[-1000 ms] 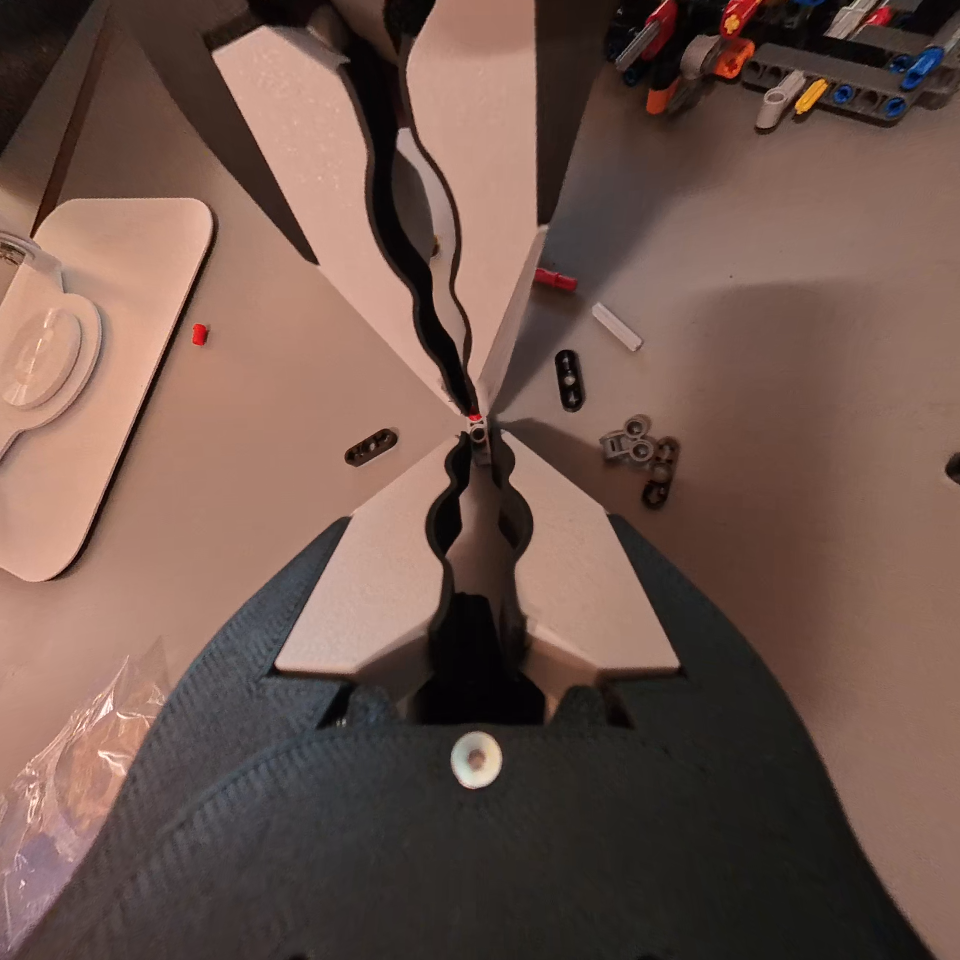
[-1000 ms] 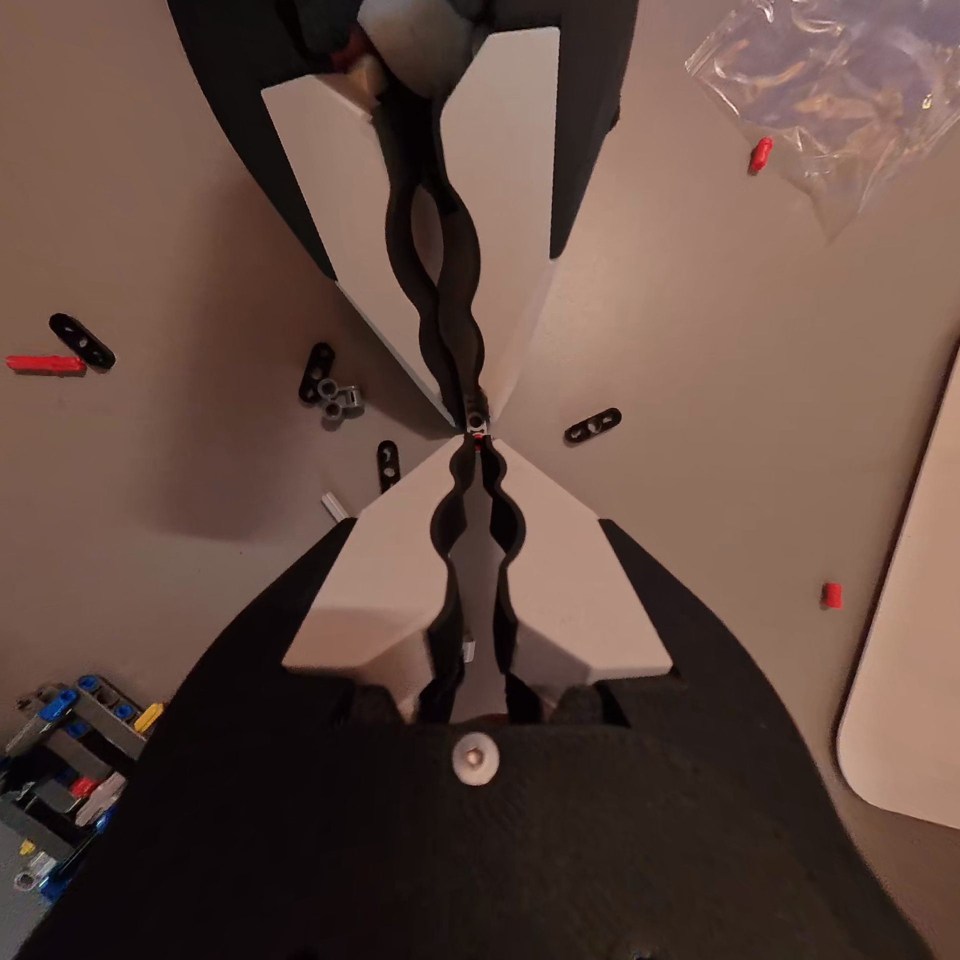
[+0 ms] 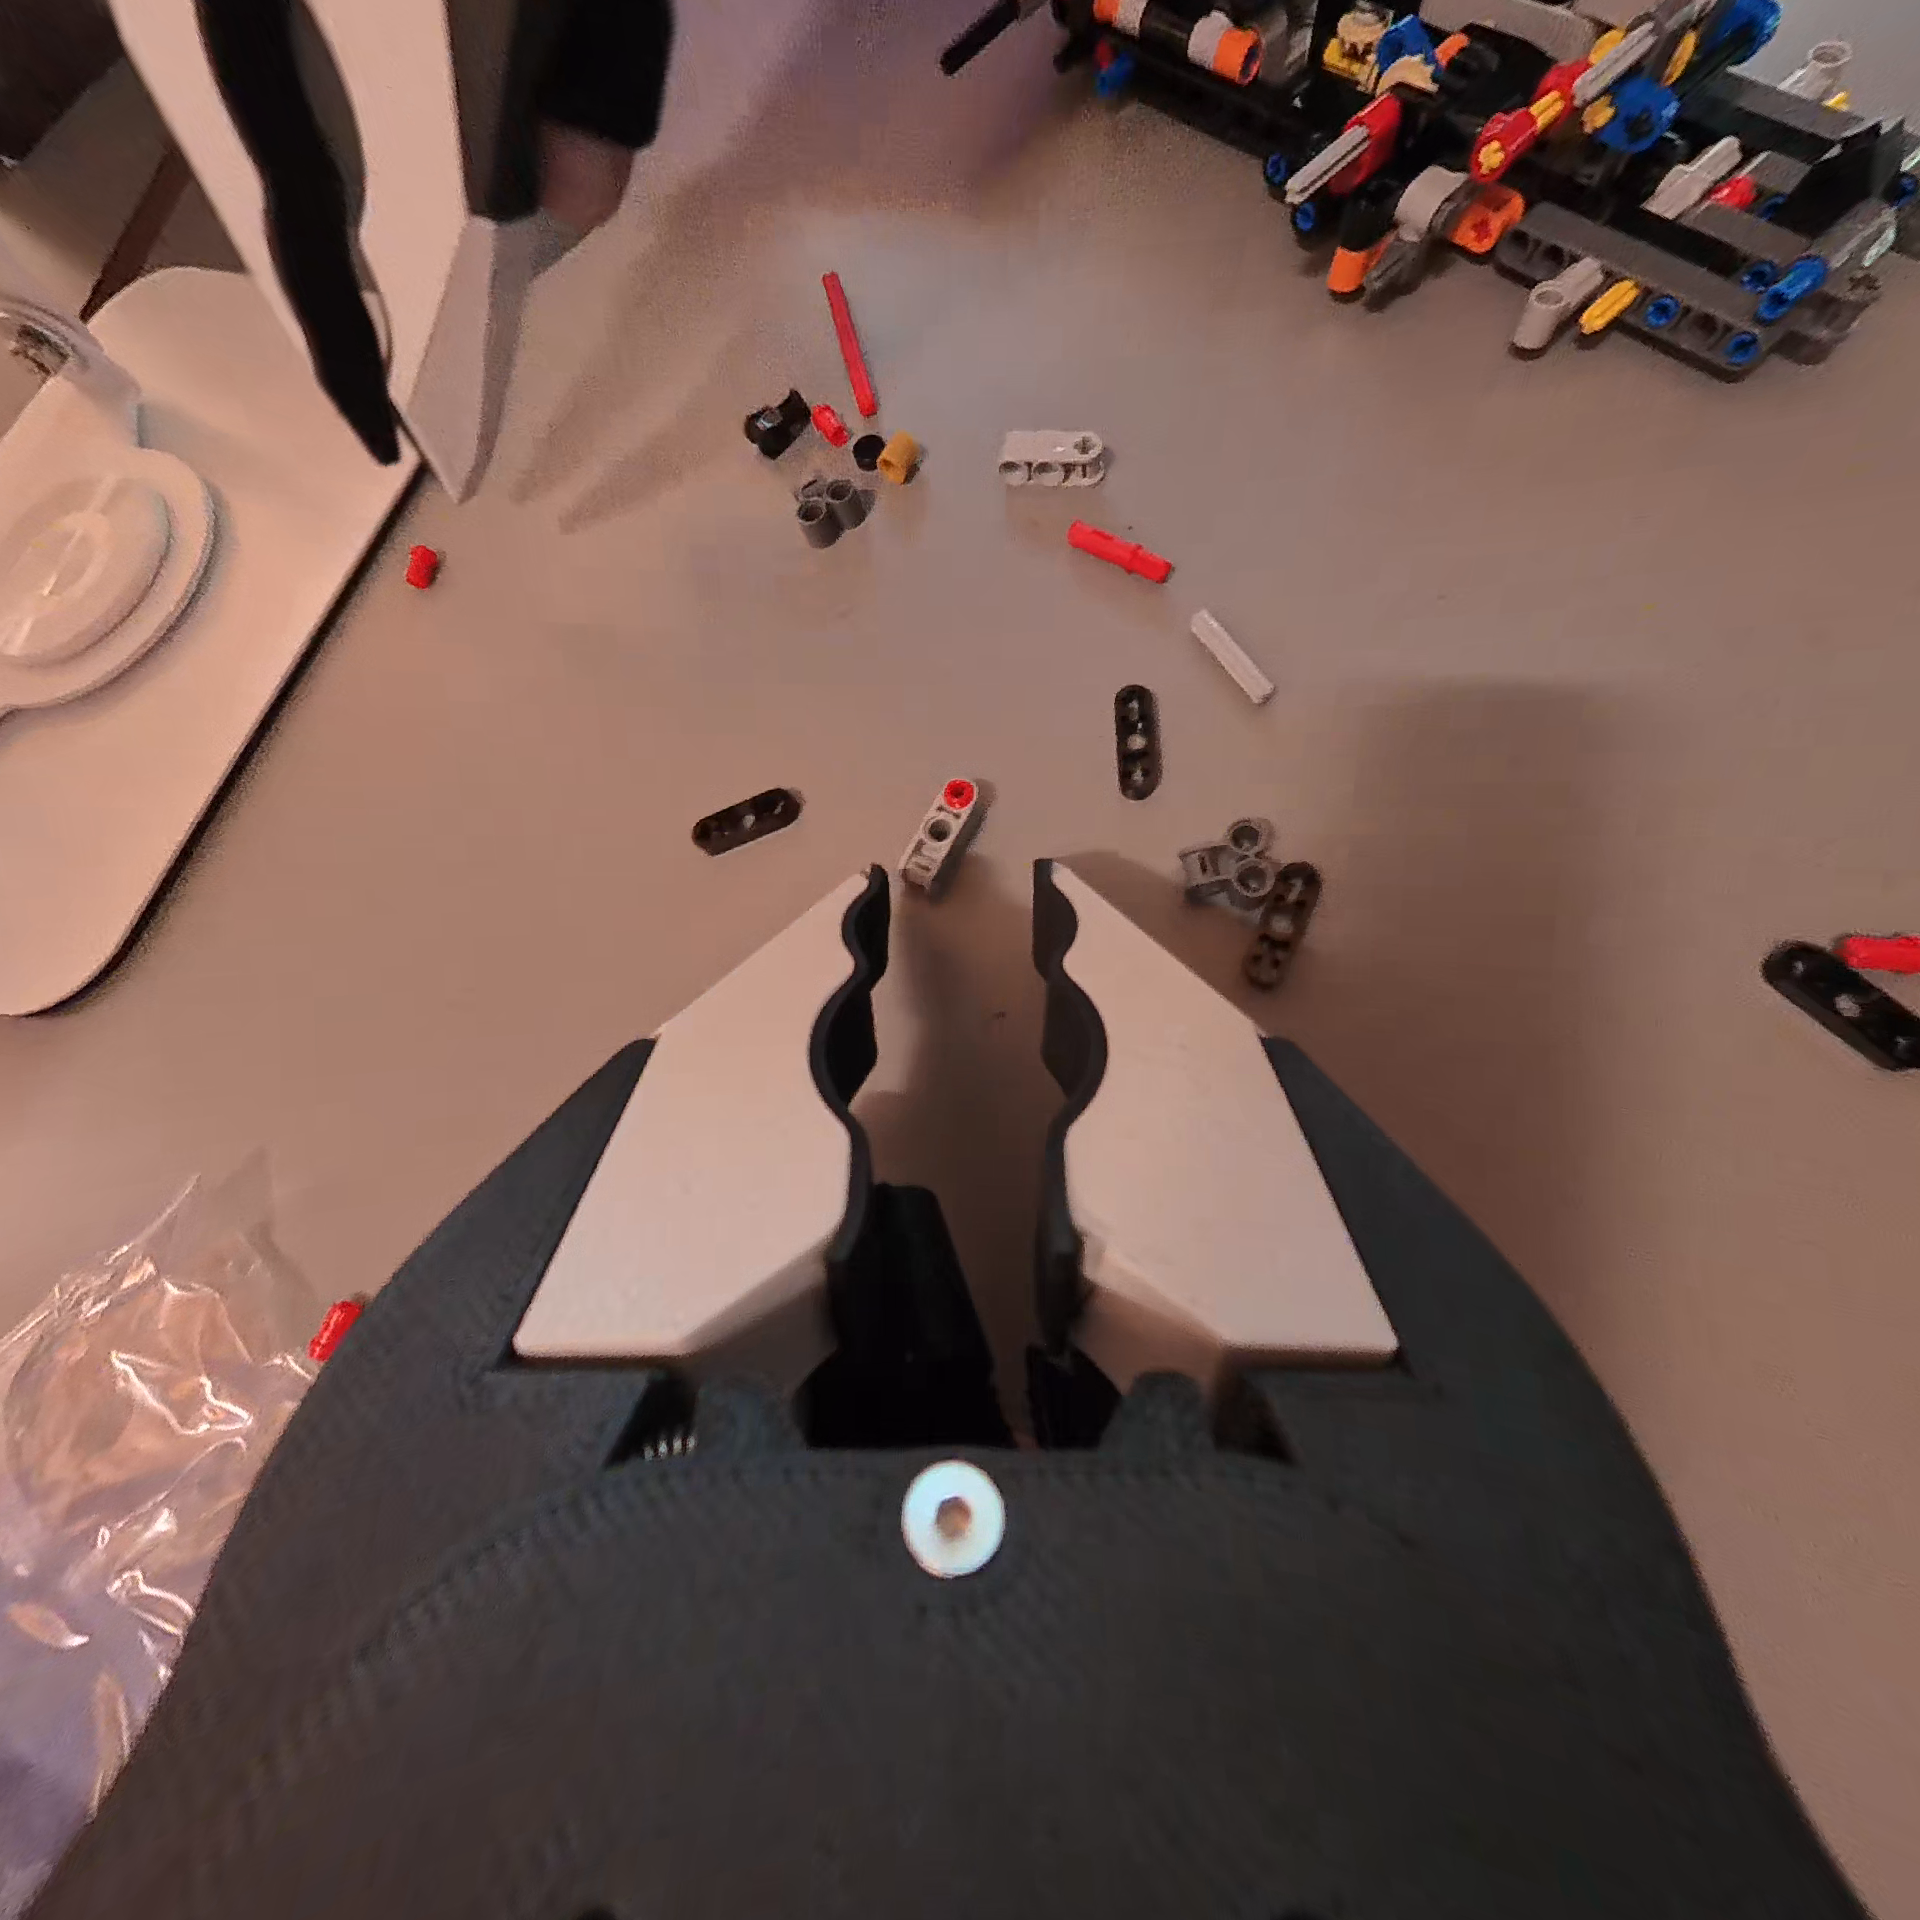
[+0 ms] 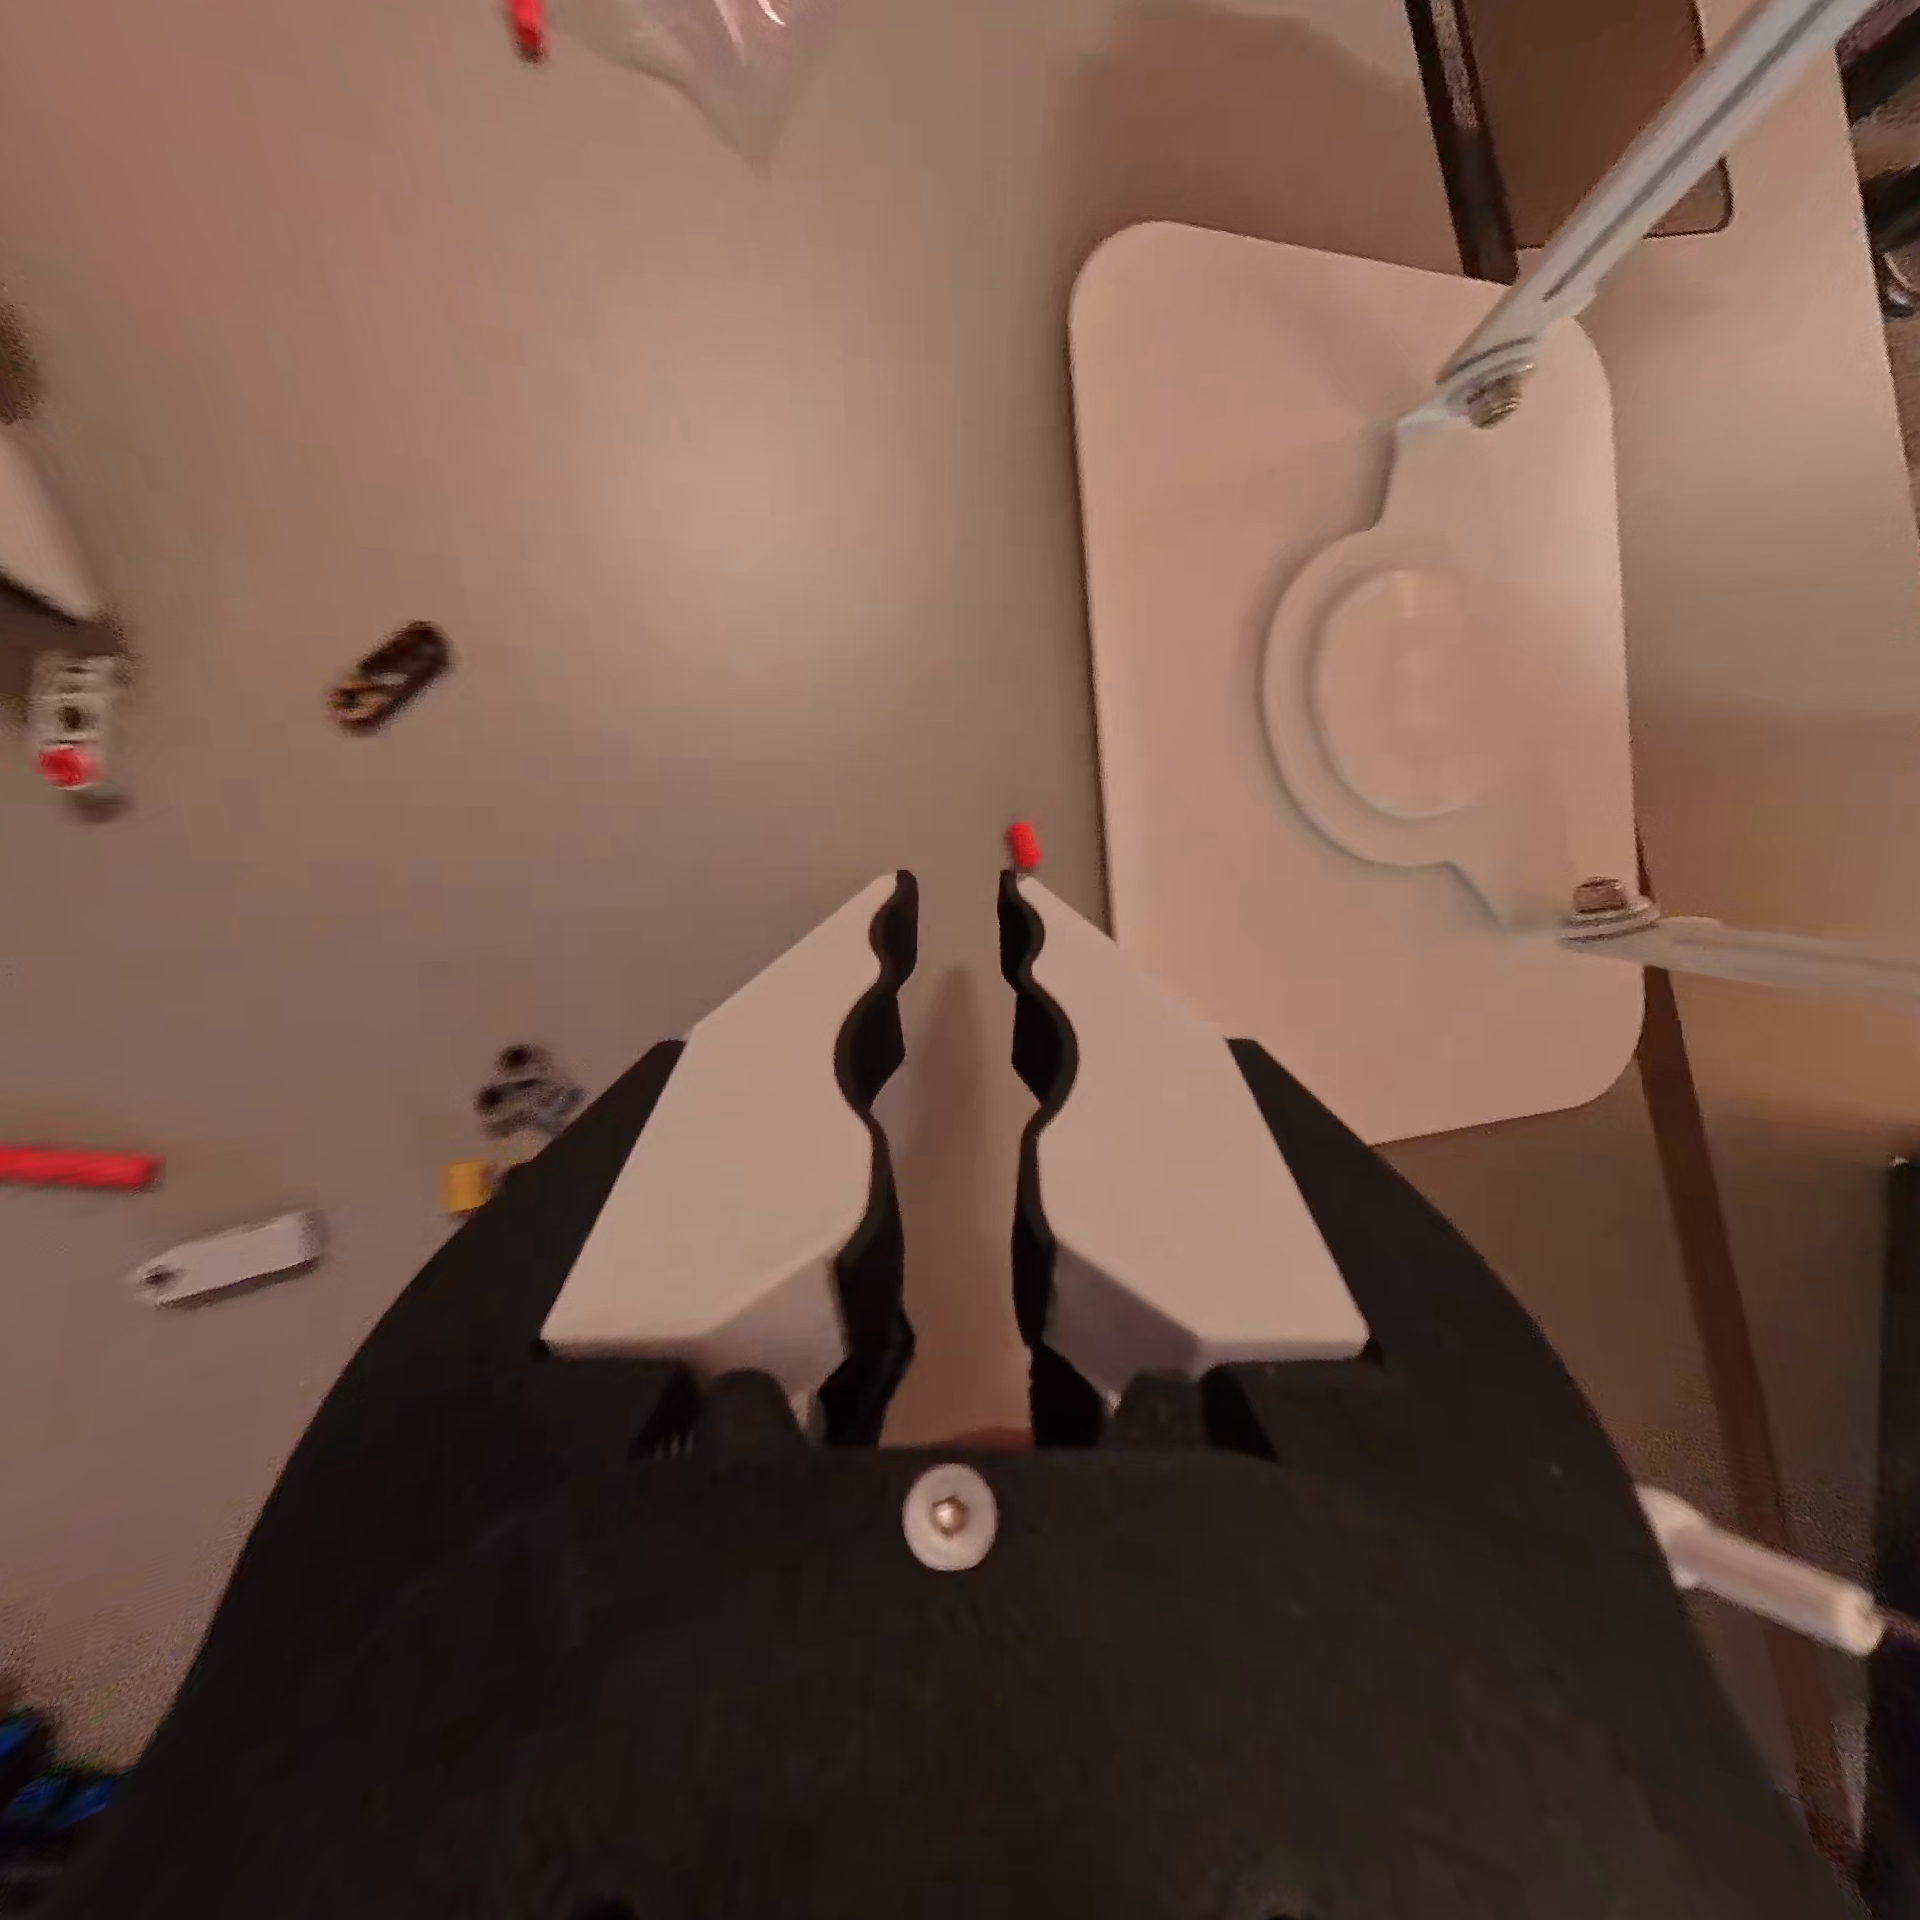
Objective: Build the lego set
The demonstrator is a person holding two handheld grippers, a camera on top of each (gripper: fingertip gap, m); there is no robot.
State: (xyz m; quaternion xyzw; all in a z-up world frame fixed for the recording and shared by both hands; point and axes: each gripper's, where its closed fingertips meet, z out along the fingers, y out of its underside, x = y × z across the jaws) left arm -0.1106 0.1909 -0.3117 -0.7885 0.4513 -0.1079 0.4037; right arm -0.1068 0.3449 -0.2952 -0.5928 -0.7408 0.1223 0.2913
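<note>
We see the left gripper (image 3: 961, 878) w/ jaws apart & empty; the grey connector w/ red pin (image 3: 941, 834) lies on the table (image 3: 1507, 727) just past its tips, black liftarm (image 3: 747, 821) to the left, grey/black cluster (image 3: 1252, 899) to the right. Right gripper (image 4: 954, 885) also spread, nothing between the fingers, small red piece (image 4: 1023, 844) right at its right tip, beside the white base plate (image 4: 1299, 997). Partly built lego set (image 3: 1538, 177) sits far right; plastic bag (image 3: 135, 1455) near left.
</note>
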